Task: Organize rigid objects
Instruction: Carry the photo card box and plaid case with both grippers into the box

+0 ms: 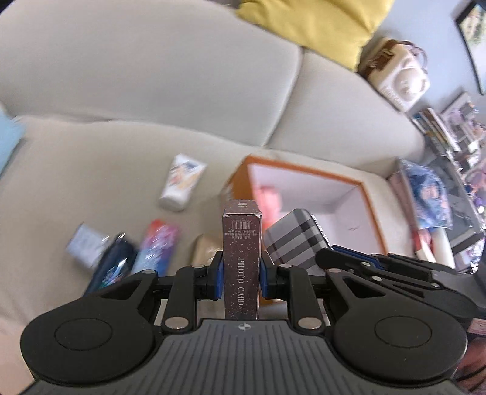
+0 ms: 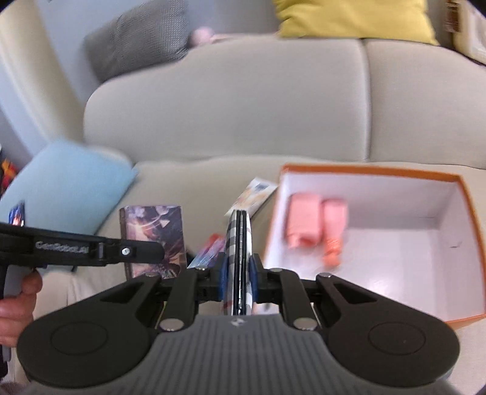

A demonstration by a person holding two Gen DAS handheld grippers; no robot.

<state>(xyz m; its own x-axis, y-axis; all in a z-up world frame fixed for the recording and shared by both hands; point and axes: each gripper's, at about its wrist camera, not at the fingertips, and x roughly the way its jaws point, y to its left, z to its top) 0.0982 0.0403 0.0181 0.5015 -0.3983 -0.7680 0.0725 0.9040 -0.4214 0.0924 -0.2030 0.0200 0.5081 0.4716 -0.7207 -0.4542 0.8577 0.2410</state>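
Observation:
My left gripper (image 1: 242, 275) is shut on a dark brown "PHOTO CARD" box (image 1: 242, 243), held upright above the sofa seat. My right gripper (image 2: 238, 275) is shut on a thin checked case (image 2: 239, 243), seen edge-on; in the left wrist view the same checked case (image 1: 296, 237) shows to the right of the card box. An orange-rimmed open box (image 2: 467, 231) with a white inside stands on the seat to the right, holding two pink items (image 2: 316, 228). The photo card box (image 2: 153, 240) and the left gripper's arm (image 2: 91, 249) appear at the left of the right wrist view.
Loose on the beige sofa seat lie a white tube (image 1: 182, 182), a red-and-blue packet (image 1: 156, 246), a dark packet (image 1: 112, 267) and a small white packet (image 1: 85, 243). A light blue cushion (image 2: 66, 185), a grey cushion (image 2: 139, 36) and a yellow cushion (image 2: 355, 18) rest around the sofa.

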